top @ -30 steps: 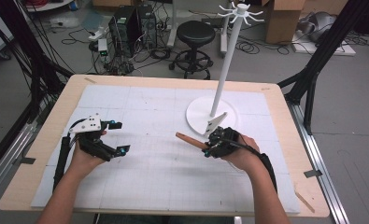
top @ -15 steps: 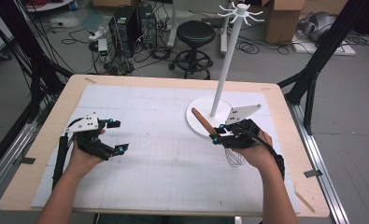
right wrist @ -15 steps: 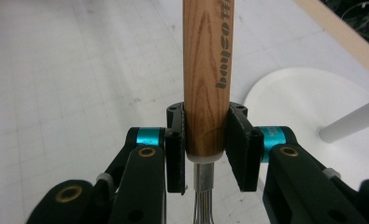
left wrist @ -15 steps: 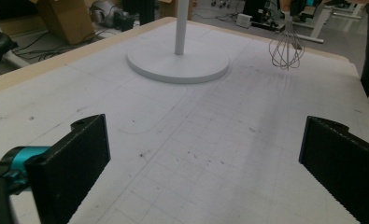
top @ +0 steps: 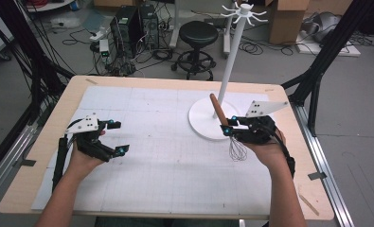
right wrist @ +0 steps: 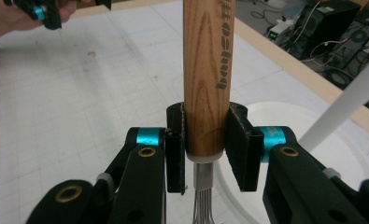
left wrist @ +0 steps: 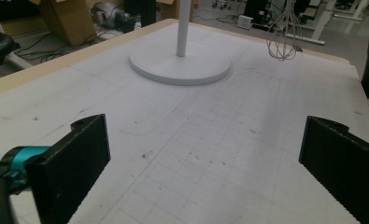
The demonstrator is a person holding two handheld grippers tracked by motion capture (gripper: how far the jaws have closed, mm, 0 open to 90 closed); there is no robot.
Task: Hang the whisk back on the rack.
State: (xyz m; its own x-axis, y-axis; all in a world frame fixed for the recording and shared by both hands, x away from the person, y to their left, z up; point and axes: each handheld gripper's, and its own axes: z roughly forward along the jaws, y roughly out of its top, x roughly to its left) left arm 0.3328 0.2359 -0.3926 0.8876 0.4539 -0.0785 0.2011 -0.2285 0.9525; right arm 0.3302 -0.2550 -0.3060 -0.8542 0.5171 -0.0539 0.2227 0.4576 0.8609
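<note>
A whisk with a wooden handle (top: pixel 216 107) and wire loops (top: pixel 237 150) hangs upright in the air, handle up, loops down over the mat. My right gripper (top: pixel 228 126) is shut on the handle's lower end; the right gripper view shows both black pads clamped on the wood (right wrist: pixel 205 70). Just behind it stands a white rack with a round base (top: pixel 201 120), a tall pole (top: pixel 232 61) and hooks at the top (top: pixel 244 12). My left gripper (top: pixel 116 137) rests at the left of the mat, open and holding nothing. In the left gripper view the whisk's wires (left wrist: pixel 282 32) hang beyond the rack's base (left wrist: pixel 180 67).
A white gridded mat (top: pixel 161 156) covers a wooden table (top: pixel 66 101). Beyond the far edge are a black stool (top: pixel 196 33), computers and cables on the floor, and black frame legs at both sides.
My right gripper has lifted the whisk and turned it from lying flat to upright, handle up, moving right toward the rack's base. The left gripper has barely moved.
</note>
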